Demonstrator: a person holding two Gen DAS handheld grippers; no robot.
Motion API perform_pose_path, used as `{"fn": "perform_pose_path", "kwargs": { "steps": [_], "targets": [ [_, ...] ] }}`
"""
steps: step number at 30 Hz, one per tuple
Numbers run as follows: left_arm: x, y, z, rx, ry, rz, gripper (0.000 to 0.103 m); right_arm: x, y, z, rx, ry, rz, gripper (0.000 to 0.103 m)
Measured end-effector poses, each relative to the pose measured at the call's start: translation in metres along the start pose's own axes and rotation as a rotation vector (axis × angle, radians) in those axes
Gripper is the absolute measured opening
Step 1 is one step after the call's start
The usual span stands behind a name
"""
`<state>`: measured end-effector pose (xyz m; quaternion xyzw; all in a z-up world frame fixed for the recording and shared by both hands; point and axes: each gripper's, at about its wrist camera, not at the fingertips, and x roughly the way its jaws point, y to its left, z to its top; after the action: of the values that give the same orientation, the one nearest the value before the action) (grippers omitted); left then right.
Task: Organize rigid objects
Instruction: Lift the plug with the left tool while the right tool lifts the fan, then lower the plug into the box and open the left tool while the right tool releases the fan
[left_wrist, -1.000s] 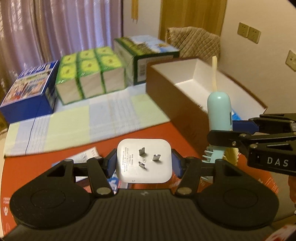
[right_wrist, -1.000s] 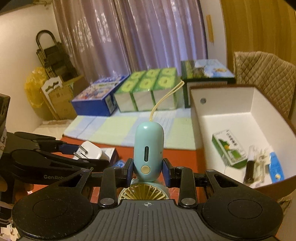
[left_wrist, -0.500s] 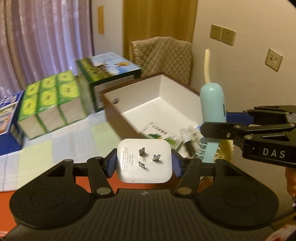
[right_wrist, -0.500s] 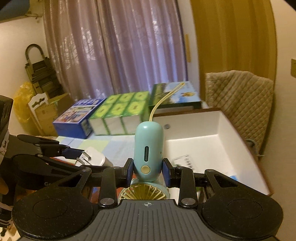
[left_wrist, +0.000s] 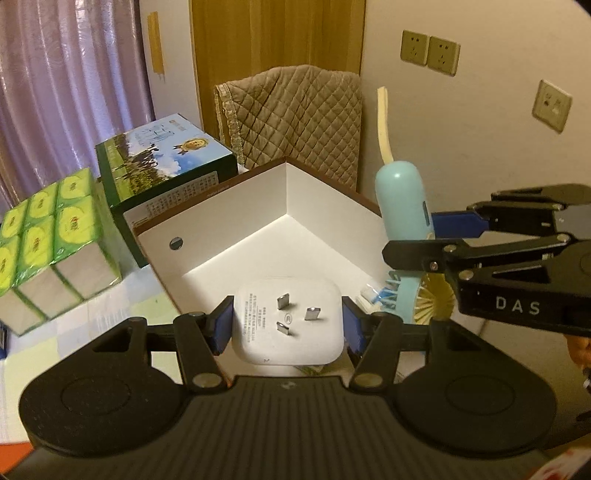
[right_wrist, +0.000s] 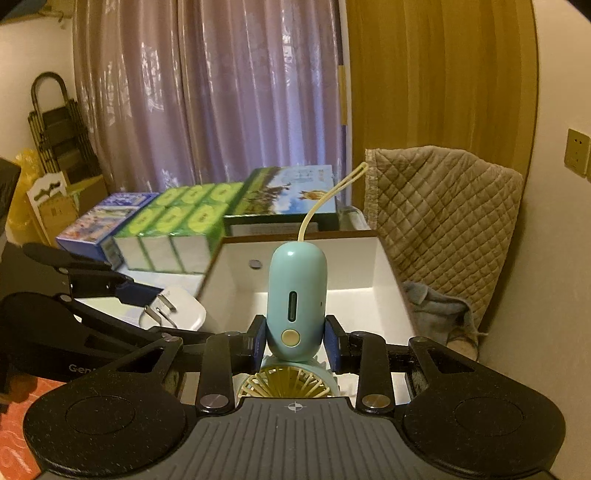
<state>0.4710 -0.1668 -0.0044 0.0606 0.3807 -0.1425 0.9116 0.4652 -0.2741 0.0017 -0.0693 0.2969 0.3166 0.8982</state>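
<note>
White square plug adapter (left_wrist: 287, 320), clamped in the left gripper (left_wrist: 287, 325) jaws, and pale-blue handheld fan (right_wrist: 296, 300), clamped in the right gripper (right_wrist: 296, 341) at three o'clock, have swung from the bench over the brown white-lined box (left_wrist: 236, 236), ready for dropping in.

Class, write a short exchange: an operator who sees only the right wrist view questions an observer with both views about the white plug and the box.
Operator: How do the left tongs hold the white plug?
Observer: They clamp it by its two sides, with its three prongs facing the left camera.
Operator: My fan hides the floor of the box. Is anything lying there?
Observer: Yes. Beside the fan's head, small white and blue items seem to lie on the floor.
</note>
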Motion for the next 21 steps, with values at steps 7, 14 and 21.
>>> {"fn": "perform_pose_path", "kwargs": {
  "steps": [7,14,21],
  "targets": [
    [0.049,0.011,0.016,0.008,0.044,0.024,0.055,0.046,-0.029,0.007,-0.054,0.031,0.002,0.030],
    [0.092,0.018,0.025,0.036,0.097,0.055,0.055,0.093,-0.046,0.011,-0.105,0.086,0.007,0.030],
    [0.125,0.026,0.027,0.044,0.163,0.071,0.055,0.130,-0.052,0.009,-0.130,0.175,0.019,0.030]
  ]
}}
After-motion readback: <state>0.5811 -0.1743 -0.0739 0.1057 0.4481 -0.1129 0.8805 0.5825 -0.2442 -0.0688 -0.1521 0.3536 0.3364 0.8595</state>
